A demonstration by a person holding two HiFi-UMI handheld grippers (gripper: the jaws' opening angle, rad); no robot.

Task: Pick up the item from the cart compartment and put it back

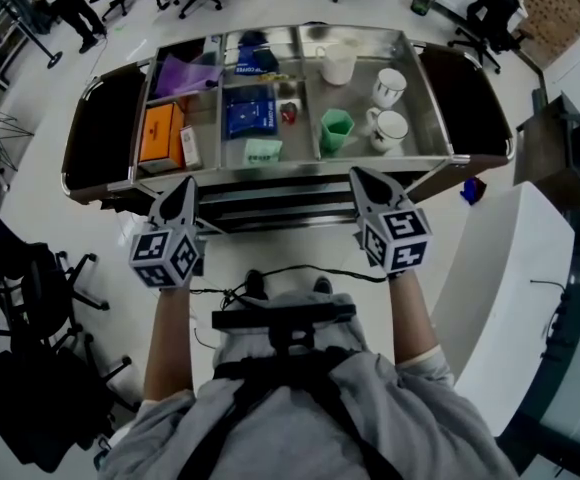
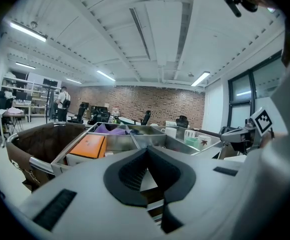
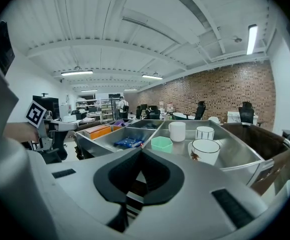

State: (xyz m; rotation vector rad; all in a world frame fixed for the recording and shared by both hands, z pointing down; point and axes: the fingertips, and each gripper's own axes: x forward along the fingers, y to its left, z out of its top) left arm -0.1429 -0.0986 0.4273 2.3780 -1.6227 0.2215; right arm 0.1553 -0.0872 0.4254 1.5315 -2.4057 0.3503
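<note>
Items all lie in cart (image 1: 292, 165) compartments, beyond both grippers; none lifted. Which one is task's item: cannot tell.
Head view: orange box (image 1: 160, 131) in cart's left compartment, ahead of left gripper (image 1: 186, 182). Blue pack (image 1: 251, 116) in cart's middle compartment. Green cup (image 1: 336, 129) and mug (image 1: 388, 128) in cart's right compartment, ahead of right gripper (image 1: 358, 174).
Both grippers hang just short of cart's near rim, not touching.
Left gripper: jaws clenched together, nothing between.
Right gripper: jaws clenched together, empty.
</note>
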